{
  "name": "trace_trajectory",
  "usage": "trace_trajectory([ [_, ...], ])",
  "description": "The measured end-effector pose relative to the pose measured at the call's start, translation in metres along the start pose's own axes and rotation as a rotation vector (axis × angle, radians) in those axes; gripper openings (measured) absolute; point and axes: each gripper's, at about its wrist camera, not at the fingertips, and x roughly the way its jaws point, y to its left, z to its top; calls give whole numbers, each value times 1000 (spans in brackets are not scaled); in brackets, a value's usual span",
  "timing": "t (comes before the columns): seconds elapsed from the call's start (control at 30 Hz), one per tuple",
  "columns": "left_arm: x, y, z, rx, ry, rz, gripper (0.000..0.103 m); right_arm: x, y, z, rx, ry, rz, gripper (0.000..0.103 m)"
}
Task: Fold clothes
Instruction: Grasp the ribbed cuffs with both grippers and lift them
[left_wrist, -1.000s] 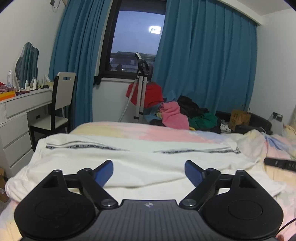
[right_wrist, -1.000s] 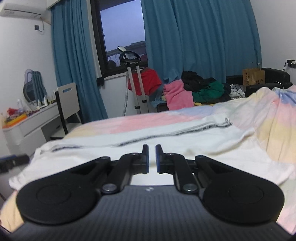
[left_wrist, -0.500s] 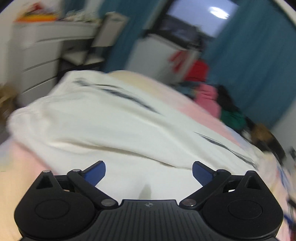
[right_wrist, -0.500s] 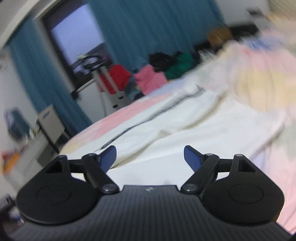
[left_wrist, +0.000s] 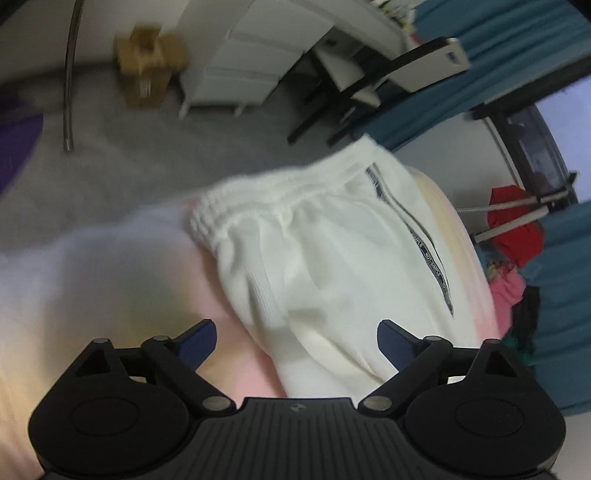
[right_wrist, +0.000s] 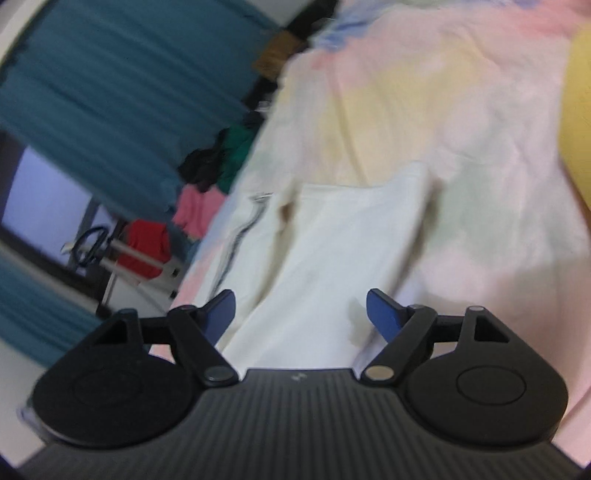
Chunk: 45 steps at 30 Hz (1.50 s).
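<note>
White sweatpants (left_wrist: 332, 266) with a dark side stripe lie spread on the bed. In the left wrist view their elastic waistband (left_wrist: 266, 195) hangs near the bed's edge. My left gripper (left_wrist: 295, 341) is open and empty, just above the hip part. In the right wrist view the trouser legs (right_wrist: 332, 251) stretch away toward their cuffs. My right gripper (right_wrist: 301, 312) is open and empty, with the leg fabric showing between its blue fingertips (right_wrist: 382, 310).
The bed has a pastel pink and yellow sheet (right_wrist: 461, 110). A grey floor, a cardboard box (left_wrist: 147, 70), a white dresser (left_wrist: 251, 62) and a chair (left_wrist: 388, 77) lie beyond the bed's edge. Teal curtains (right_wrist: 110, 92) and a clothes pile (right_wrist: 210, 177) stand by the window.
Both grippers have tipped down from a level view of the room toward the sweatpants, the left toward the waistband end, the right toward the legs. The right gripper went from shut to open.
</note>
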Motion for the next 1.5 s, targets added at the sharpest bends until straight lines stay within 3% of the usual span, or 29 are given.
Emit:
trace_trajectory([
  [0.1, 28, 1, 7, -62, 76, -45, 77, 19, -20, 5, 110, 34, -39, 72],
  [0.2, 43, -2, -2, -85, 66, -40, 60, 39, -27, 9, 160, 49, -76, 69],
  [0.23, 46, -2, -2, -87, 63, -55, 51, 43, -25, 10, 158, 44, -75, 68],
  [0.3, 46, -3, 0, -87, 41, -95, 43, 53, -23, 14, 153, 31, -68, 66],
  [0.37, 44, -5, 2, -88, 15, -149, 33, 63, -21, 18, 139, 15, -78, 53],
  [0.43, 41, -10, 3, -73, -12, -185, 13, 74, -19, 21, 105, 4, -111, 31],
  [0.47, 39, -14, 2, -44, -31, -183, 11, 80, -18, 21, 96, 5, -120, 27],
  [0.53, 35, -23, -1, 8, -69, -173, 9, 89, -21, 23, 89, 16, -134, 14],
  [0.63, 21, -29, -6, 36, -131, -185, 7, 86, -25, 25, 77, 4, -153, 8],
  [0.9, -42, -27, -19, 109, -276, -278, 6, 20, -10, 22, 7, -114, -48, 6],
  [1.1, -73, -34, -15, 103, -279, -306, 5, -9, 38, 30, -109, -184, 73, 6],
  [1.3, -52, -96, 27, 112, -256, -301, 5, 50, 130, 76, -187, -169, 108, 6],
  [1.5, 32, -186, 87, 128, -235, -251, 5, 178, 220, 103, -279, -141, 46, 6],
])
